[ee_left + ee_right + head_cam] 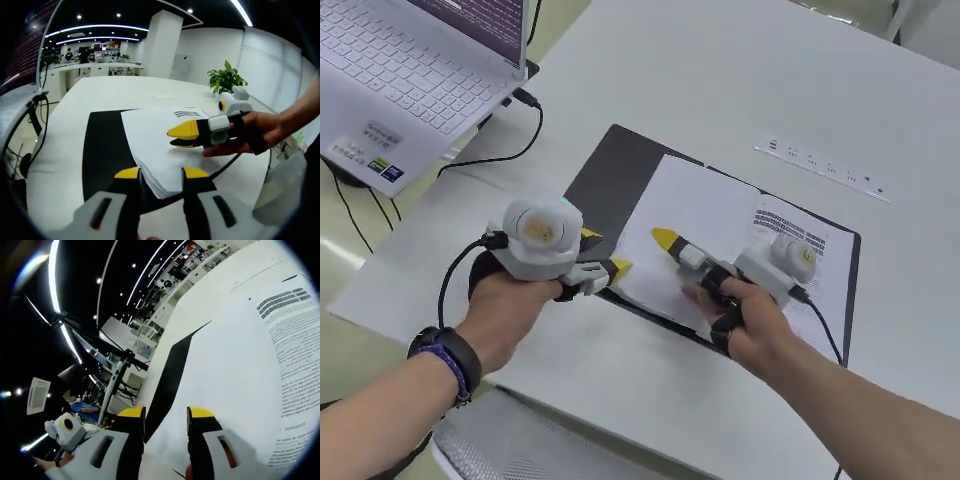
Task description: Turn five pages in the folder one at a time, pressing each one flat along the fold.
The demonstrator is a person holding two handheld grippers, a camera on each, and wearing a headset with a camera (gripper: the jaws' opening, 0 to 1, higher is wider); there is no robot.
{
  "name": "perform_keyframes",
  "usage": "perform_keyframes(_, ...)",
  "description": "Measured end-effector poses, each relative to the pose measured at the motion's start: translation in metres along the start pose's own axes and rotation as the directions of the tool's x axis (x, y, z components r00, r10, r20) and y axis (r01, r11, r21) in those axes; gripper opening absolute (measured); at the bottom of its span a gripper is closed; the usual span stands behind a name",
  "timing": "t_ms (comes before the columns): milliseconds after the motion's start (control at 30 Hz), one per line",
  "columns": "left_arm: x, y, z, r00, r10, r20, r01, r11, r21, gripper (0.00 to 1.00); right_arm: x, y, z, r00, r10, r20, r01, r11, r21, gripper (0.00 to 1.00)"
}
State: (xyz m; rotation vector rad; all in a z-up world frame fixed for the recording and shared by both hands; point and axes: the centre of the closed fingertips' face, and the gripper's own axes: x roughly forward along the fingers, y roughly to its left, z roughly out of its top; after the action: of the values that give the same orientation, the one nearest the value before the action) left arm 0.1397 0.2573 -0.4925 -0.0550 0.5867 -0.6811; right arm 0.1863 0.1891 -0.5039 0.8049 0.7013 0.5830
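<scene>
Head view: one folder (610, 185) lies open on the white tabletop (740, 80), its black cover spread to the left and its stack of pages (705, 205) on the right half; the left claw (612, 267) sits at the near left corner of that stack, probably to catch the edge of a sheet; the right claw (665, 238) lies low over the top page and points toward the fold, likely placed to keep the paper flat; one laptop (410, 70) stands well apart at the far left (cables trail from it across the tabletop).

Left gripper view: the left claw (161, 175) has its two yellow-tipped jaws spread, with the near corner of the pages (155, 140) between them and no sheet pinched; the right claw (182, 136) comes in from the right, just above the top page; one plant (226, 80) stands beyond.

Right gripper view: the right claw (165, 415) is spread too, with nothing between its jaws; the white page runs on beneath it, with printed text to the right and a strip of black cover to the left.

Counted: one folder, one stack (its sheets too thin to number), two claws, one laptop, one plant.
</scene>
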Motion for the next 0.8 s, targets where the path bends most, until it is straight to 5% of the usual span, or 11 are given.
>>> perform_keyframes(300,0.023,-0.014,0.0,0.9992,-0.037,-0.017,0.036,0.999,-0.021,0.14,-0.034,-0.024,0.017,0.9969,-0.032,0.072,0.031,0.999,0.017,0.24)
perform_keyframes(567,0.033,-0.014,-0.022,0.9961,-0.024,-0.085,0.025,1.0,0.01,0.01,-0.051,-0.037,0.024,0.9928,-0.057,0.105,0.054,0.998,0.027,0.23)
perform_keyframes(667,0.034,-0.01,-0.046,0.984,-0.01,-0.178,0.017,0.999,0.04,0.0,-0.056,-0.04,0.027,0.9916,-0.061,0.114,0.058,0.998,0.028,0.22)
perform_keyframes(733,0.031,-0.008,-0.062,0.9676,0.007,-0.252,0.006,0.999,0.051,0.0,-0.059,-0.042,0.029,0.9913,-0.064,0.115,0.061,0.998,0.025,0.22)
perform_keyframes(767,0.036,-0.01,-0.049,0.984,-0.008,-0.178,0.019,0.998,0.06,0.0,-0.06,-0.043,0.03,0.9912,-0.064,0.115,0.062,0.998,0.023,0.21)
perform_keyframes(800,0.036,-0.009,-0.051,0.9806,0.0,-0.196,0.011,0.999,0.052,0.0,-0.062,-0.046,0.032,0.9909,-0.066,0.117,0.064,0.998,0.021,0.21)
